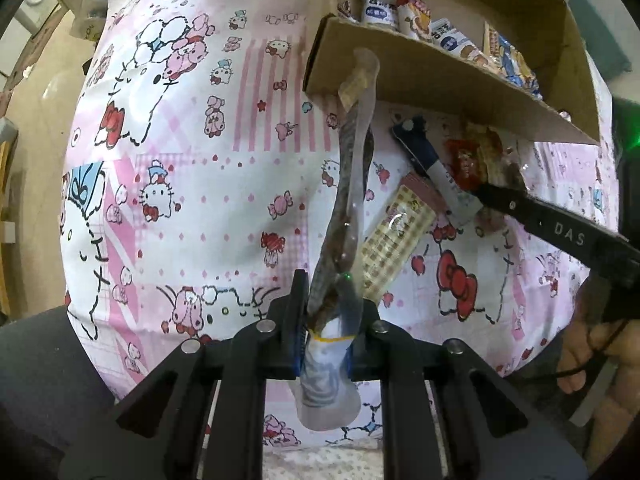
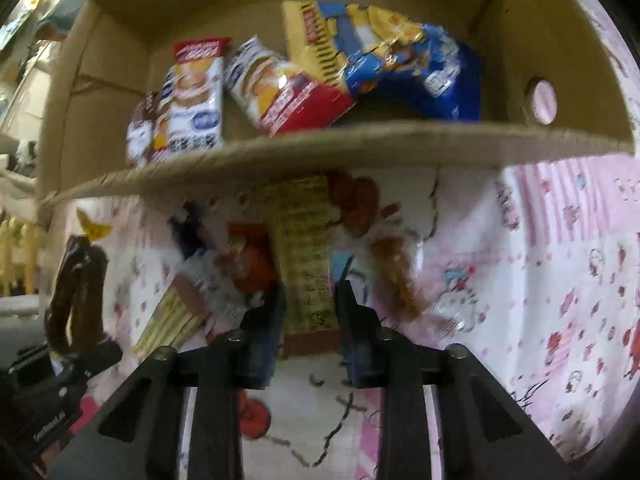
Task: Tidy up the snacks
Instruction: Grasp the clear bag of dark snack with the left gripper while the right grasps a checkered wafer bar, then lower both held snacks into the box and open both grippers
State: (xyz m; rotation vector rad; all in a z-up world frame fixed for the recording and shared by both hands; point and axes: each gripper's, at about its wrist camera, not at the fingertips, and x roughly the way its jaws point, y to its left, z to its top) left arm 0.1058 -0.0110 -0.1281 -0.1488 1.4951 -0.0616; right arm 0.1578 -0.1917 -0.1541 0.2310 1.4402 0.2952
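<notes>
My left gripper (image 1: 326,320) is shut on a long clear packet of brown snack sticks (image 1: 352,184), held upright above the table. The same packet (image 2: 76,292) shows at the left of the right wrist view. A cardboard box (image 1: 440,76) lies on its side with several snack bags (image 1: 416,12) inside; they show large in the right wrist view (image 2: 304,92). Loose snacks lie below the box's edge: a checkered yellow wafer pack (image 2: 308,248), a red pack (image 2: 252,260) and a brown clear packet (image 2: 396,272). My right gripper (image 2: 310,312) is open over the yellow wafer pack; its finger (image 1: 504,200) reaches into the pile.
A pink and white cartoon tablecloth (image 1: 180,160) covers the table. The box's lower flap (image 2: 360,148) hangs over the loose snacks. A second checkered wafer pack (image 1: 396,236) and a blue-and-white packet (image 1: 436,168) lie in the pile. Floor and furniture show at far left (image 1: 32,60).
</notes>
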